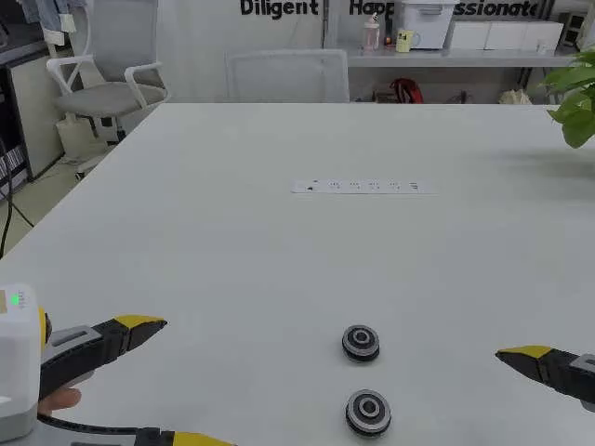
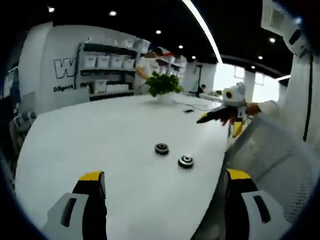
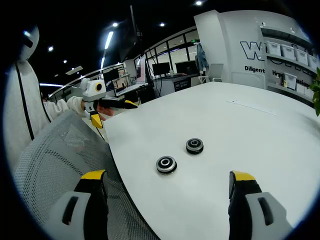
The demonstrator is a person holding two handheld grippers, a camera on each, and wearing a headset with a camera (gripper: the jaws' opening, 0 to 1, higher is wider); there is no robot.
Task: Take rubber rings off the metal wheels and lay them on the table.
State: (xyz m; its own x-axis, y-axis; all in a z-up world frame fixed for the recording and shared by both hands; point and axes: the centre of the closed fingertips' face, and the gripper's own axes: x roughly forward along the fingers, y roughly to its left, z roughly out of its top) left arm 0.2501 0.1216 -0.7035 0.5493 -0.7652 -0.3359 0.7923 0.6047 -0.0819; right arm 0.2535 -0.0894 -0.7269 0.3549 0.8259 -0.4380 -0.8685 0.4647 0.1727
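Observation:
Two metal wheels with black rubber rings lie flat on the white table (image 1: 279, 242). The farther wheel (image 1: 361, 342) (image 2: 161, 148) (image 3: 194, 145) sits just beyond the nearer wheel (image 1: 368, 412) (image 2: 186, 161) (image 3: 166, 164), which is close to the front edge. My left gripper (image 1: 172, 381) (image 2: 165, 176) is open at the lower left, well away from both wheels, and it appears in the right gripper view (image 3: 112, 103). My right gripper (image 1: 535, 358) (image 3: 167, 176) is open at the right, also apart from the wheels, and comes into the left gripper view (image 2: 220, 115). Nothing is between either pair of jaws.
A flush socket strip (image 1: 363, 187) lies mid-table. A green plant (image 1: 576, 93) stands at the far right edge. Office chairs (image 1: 107, 88) (image 1: 286, 76) stand beyond the table. A mesh chair back (image 3: 65, 165) is close to the table's front edge.

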